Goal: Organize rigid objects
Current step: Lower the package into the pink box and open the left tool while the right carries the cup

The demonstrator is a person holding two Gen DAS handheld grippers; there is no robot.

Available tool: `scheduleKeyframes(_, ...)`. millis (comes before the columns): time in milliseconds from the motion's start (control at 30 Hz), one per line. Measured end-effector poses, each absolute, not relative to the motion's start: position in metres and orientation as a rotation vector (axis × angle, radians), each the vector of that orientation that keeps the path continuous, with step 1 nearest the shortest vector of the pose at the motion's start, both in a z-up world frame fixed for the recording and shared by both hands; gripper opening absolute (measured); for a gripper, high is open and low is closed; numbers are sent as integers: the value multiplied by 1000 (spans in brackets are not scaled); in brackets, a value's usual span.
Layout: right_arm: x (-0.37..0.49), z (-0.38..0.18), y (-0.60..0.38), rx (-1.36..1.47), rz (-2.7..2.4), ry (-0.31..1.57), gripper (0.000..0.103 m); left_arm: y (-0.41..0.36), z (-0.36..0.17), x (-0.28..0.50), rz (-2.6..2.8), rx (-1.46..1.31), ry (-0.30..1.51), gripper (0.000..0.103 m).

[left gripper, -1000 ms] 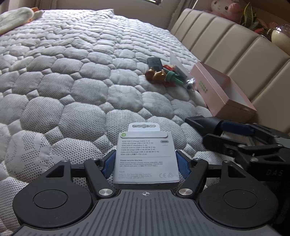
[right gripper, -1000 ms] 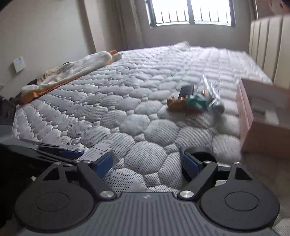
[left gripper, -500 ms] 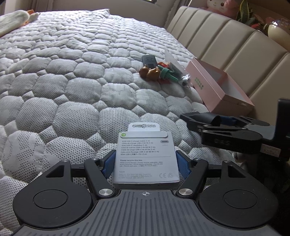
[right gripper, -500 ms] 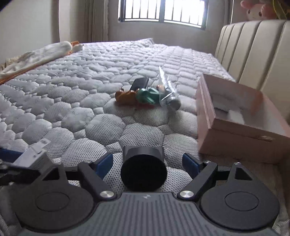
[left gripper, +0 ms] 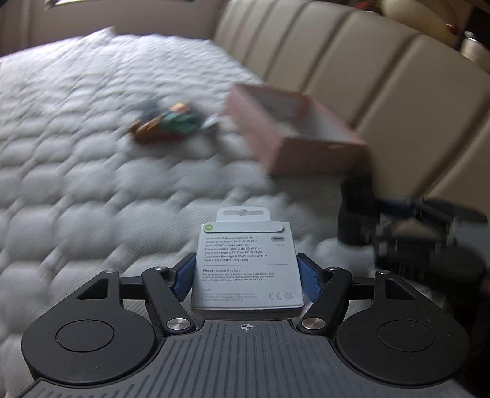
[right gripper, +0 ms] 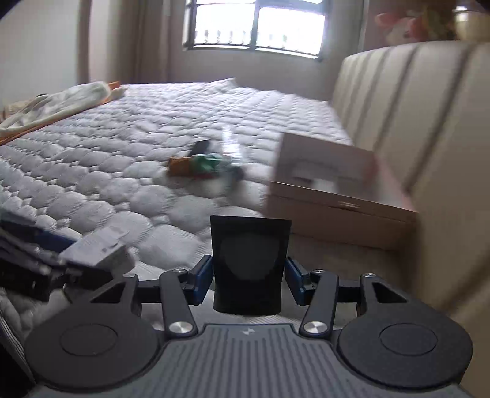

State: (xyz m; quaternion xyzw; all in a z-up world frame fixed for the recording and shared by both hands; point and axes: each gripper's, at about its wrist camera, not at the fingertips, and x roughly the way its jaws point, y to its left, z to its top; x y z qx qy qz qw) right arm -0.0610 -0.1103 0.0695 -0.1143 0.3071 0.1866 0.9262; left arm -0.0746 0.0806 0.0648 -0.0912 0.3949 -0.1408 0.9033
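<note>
My left gripper (left gripper: 246, 272) is shut on a white USB-C cable box (left gripper: 247, 266), held above the quilted mattress (left gripper: 92, 189). My right gripper (right gripper: 248, 280) is shut on a black cylinder (right gripper: 249, 263), held upright; it also shows in the left wrist view (left gripper: 356, 211). An open pink box (left gripper: 294, 131) lies against the headboard, ahead and right of both grippers; it also shows in the right wrist view (right gripper: 333, 186). A small pile of brown, green and black objects (left gripper: 167, 122) lies left of the box. The left view is motion-blurred.
A beige padded headboard (left gripper: 352, 70) runs along the right. A crumpled cloth (right gripper: 58, 104) lies at the mattress's far left. A window (right gripper: 257, 27) is at the back. A pink plush toy (right gripper: 398, 26) sits on top of the headboard.
My right gripper closed on the black cylinder and lifted it upright. Both grippers moved forward and right toward the pink box. The left keeps its hold on the cable box.
</note>
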Motion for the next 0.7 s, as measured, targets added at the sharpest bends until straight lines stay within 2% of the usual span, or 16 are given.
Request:
scheduleKeyframes(233, -88, 66, -160, -257, 334, 577, 51, 10, 113, 15, -323, -97, 630, 74)
scheduleKeyframes(367, -93, 62, -174, -224, 342, 565, 51, -19, 119, 78, -303, -84, 523, 74)
scheduleKeyframes(533, -93, 58, -176, -190, 325, 559, 51, -34, 97, 133, -197, -72, 618, 72)
scheduleKeyframes(700, -90, 55, -176, -193, 316, 571, 51, -14, 89, 126, -180, -92, 602, 72)
